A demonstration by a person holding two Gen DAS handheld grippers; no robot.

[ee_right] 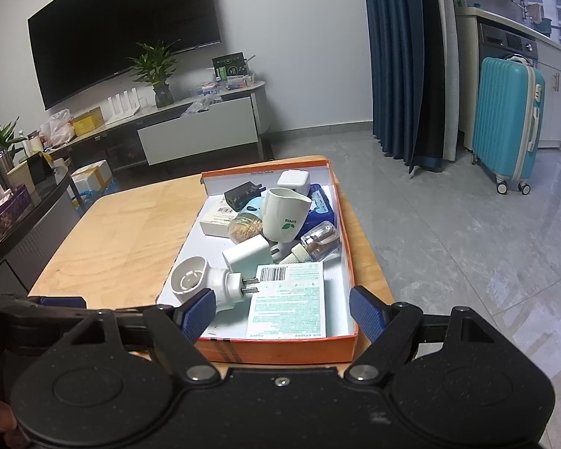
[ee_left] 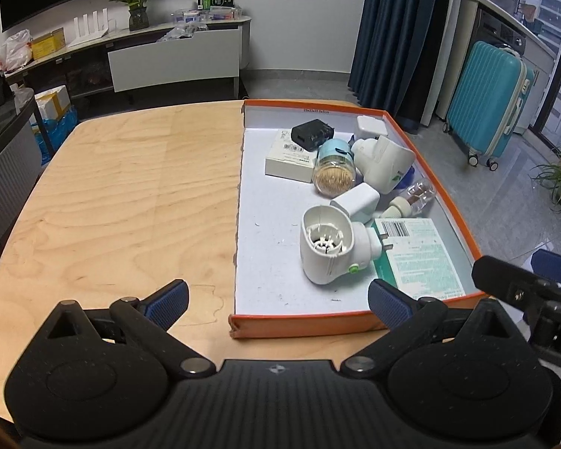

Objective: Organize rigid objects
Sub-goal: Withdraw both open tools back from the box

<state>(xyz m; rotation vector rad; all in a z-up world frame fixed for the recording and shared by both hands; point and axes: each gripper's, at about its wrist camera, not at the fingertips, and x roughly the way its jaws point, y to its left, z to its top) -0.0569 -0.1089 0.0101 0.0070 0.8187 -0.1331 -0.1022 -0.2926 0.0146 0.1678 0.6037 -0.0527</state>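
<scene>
Left wrist view has the left gripper hanging just short of the near wall of the orange box, fingers spread wide and holding nothing. Straight ahead of the fingers, nearest of all the contents, lies the white plug-in device, its round mouth toward the left finger and its plug end pointing toward the right finger, so its long axis runs across the gap. The right gripper is likewise released and empty; the green leaflet lies flat between its fingers, the plug-in device beside its left finger. Either hand could reach it. Farther ahead the box also holds a white adapter, a toothpick jar, a white cup-shaped housing, a small glass bottle, a black charger and a flat white carton.
</scene>
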